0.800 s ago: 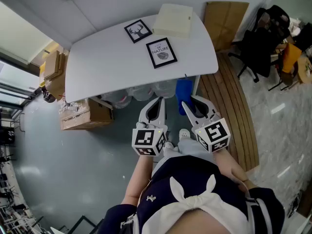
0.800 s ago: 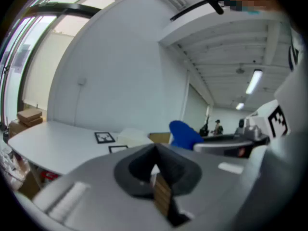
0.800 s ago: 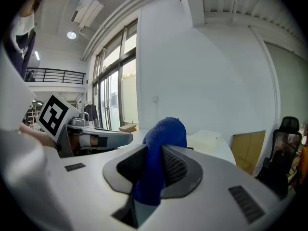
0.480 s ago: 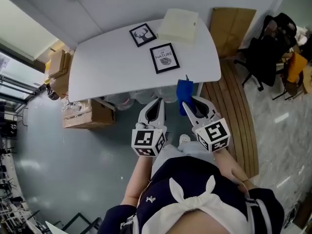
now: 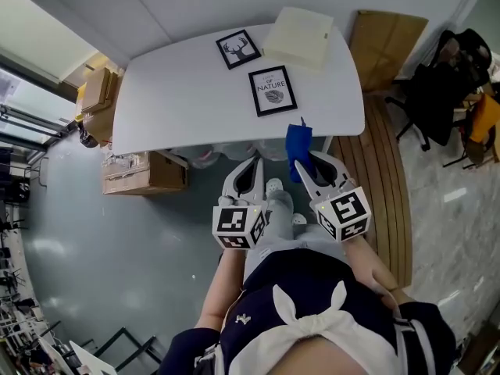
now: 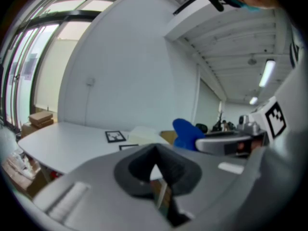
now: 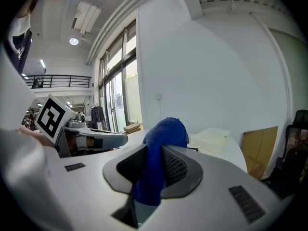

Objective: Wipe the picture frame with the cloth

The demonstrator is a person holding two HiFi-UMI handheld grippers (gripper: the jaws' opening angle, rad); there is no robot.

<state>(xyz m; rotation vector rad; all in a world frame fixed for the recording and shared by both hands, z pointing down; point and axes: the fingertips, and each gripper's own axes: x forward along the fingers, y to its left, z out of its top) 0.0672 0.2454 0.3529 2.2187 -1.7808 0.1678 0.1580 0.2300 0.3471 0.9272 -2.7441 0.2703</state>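
White table [image 5: 180,100] holds picture frame [image 5: 273,91] beyond right gripper [image 5: 300,166] clamping cloth [image 5: 297,141]; left gripper [image 5: 255,161] closed

- The cloth [image 5: 298,141] is solid deep blue.
- The picture frame [image 5: 273,91] is black around white, with dark lettering.
- The desk [image 5: 180,108] is plain white.
- My left gripper [image 5: 251,167] and right gripper [image 5: 305,165] are pale grey, and their cubes carry black-and-white squares.

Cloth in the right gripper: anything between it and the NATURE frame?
Nothing visible. The cloth, clamped in the right gripper, is by the table near edge; only bare tabletop separates it from the NATURE frame. The cream box and deer frame sit farther back.
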